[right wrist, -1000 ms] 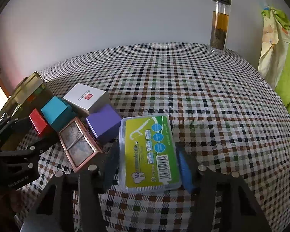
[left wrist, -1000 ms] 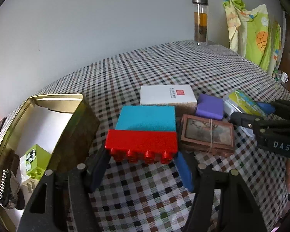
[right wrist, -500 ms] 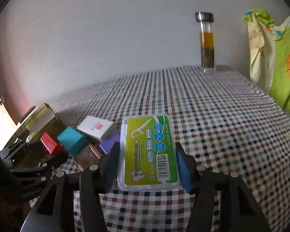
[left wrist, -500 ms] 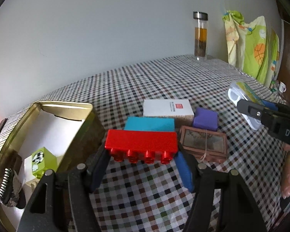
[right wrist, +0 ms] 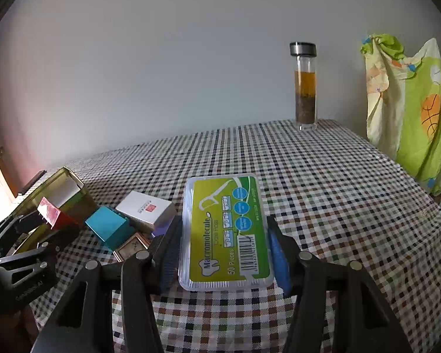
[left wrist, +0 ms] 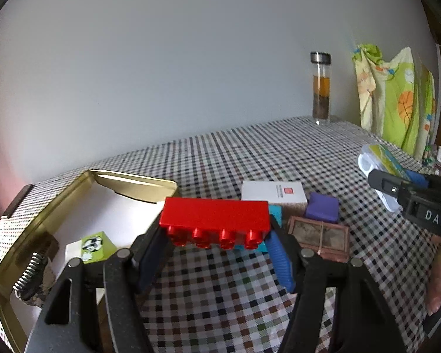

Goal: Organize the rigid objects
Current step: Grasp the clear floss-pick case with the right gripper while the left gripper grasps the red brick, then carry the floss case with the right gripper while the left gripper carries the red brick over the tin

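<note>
Left gripper point(left wrist: 217, 244) clamps the red 4-stud brick point(left wrist: 216, 220) by its ends — open gold tin point(left wrist: 73, 194) just left, nearer this hand; right gripper point(right wrist: 225, 253) grips the floss-pick box point(right wrist: 225, 232).

Counted around the gold tin point(left wrist: 38, 220):

- One red brick point(left wrist: 214, 217), just right of the tin.
- One teal box point(right wrist: 108, 228), right of the tin.
- One white box point(left wrist: 275, 193), right of the tin.
- One purple block point(left wrist: 322, 207), further right.
- One framed case point(left wrist: 320, 236), further right.
- One floss-pick box point(right wrist: 225, 235), far right.
- One green cube point(left wrist: 96, 246), inside the tin.
- One glass bottle point(left wrist: 321, 86), well beyond the tin.
</note>
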### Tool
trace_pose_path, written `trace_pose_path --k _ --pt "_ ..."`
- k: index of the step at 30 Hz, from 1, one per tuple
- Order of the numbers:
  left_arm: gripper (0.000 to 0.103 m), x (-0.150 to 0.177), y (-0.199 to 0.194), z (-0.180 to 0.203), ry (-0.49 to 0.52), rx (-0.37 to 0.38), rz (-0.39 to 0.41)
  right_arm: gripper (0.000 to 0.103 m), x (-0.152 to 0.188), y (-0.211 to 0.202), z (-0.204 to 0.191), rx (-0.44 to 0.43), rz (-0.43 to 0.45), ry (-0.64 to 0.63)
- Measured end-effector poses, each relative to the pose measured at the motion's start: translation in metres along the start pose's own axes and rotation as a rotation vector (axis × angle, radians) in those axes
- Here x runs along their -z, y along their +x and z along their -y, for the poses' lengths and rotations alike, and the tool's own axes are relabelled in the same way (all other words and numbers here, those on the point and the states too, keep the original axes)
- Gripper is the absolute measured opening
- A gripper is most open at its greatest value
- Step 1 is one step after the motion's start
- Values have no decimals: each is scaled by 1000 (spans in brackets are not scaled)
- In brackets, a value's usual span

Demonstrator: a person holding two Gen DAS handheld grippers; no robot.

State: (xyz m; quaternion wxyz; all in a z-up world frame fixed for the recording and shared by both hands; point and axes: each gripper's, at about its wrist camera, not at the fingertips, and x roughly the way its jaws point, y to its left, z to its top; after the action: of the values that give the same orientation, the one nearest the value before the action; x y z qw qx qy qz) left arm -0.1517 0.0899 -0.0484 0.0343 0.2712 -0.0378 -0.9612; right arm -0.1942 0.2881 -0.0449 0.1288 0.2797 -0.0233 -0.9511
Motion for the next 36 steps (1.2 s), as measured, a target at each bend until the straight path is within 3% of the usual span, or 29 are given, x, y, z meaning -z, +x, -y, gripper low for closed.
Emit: trace_pose_path --k 5,16,36 --pt "65 0 -8 -10 -44 -17 39 57 2 -9 -10 22 62 -21" --pt "65 2 -22 -18 -89 -58 105 57 3 -18 -24 9 113 -34" --pt "65 10 -32 -39 -141 -90 119 57 5 -21 -50 18 134 -85"
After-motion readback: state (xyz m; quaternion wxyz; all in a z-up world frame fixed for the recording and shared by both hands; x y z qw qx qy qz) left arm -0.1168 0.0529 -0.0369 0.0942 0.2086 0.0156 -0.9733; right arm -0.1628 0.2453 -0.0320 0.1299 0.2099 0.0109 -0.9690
